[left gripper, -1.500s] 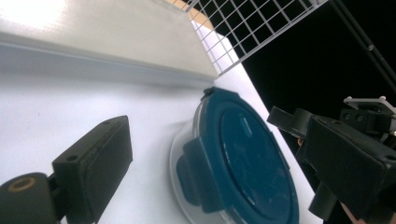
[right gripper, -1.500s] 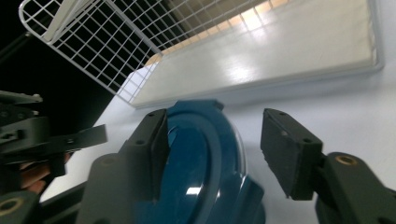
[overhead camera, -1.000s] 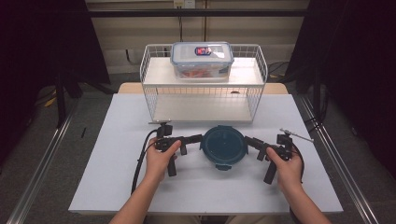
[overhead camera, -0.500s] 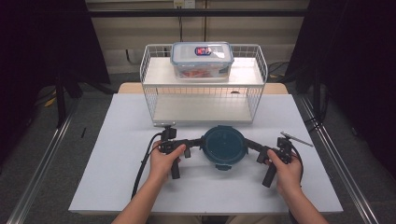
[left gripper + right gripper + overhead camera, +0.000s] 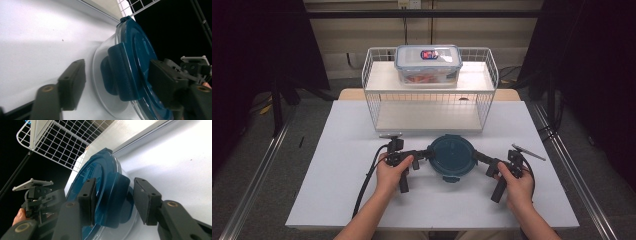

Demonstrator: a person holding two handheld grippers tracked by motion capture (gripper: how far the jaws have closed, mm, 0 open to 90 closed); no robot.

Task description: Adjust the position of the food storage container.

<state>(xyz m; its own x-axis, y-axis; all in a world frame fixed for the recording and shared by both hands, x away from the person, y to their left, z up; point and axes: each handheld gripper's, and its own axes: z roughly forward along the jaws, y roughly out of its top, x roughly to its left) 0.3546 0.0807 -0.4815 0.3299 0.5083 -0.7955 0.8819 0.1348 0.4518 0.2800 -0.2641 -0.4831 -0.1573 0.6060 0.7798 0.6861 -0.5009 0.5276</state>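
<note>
Jaws, left: left gripper is seen part-closed, just been closing; left clip tab of the round container sits between the jaws; one jaw lies on the lid, the other stands off the tab with a gap, so no clamp is seen.
Jaws, right: right gripper is also part-closed, just been closing; right clip tab is straddled; one jaw is pressed on the lid top, the outer jaw is kept apart from the tab by a narrow gap.
Hands: left hand and right hand are placed either side of the container, near the table's front.
Container: clear bowl with dark teal lid, set flat on the white table, centre, just before the rack.
Rack: white wire shelf rack is stood behind the container, at the table's far edge.
Box: clear lidded food box is set on the rack's top shelf, well apart from the grippers.
</note>
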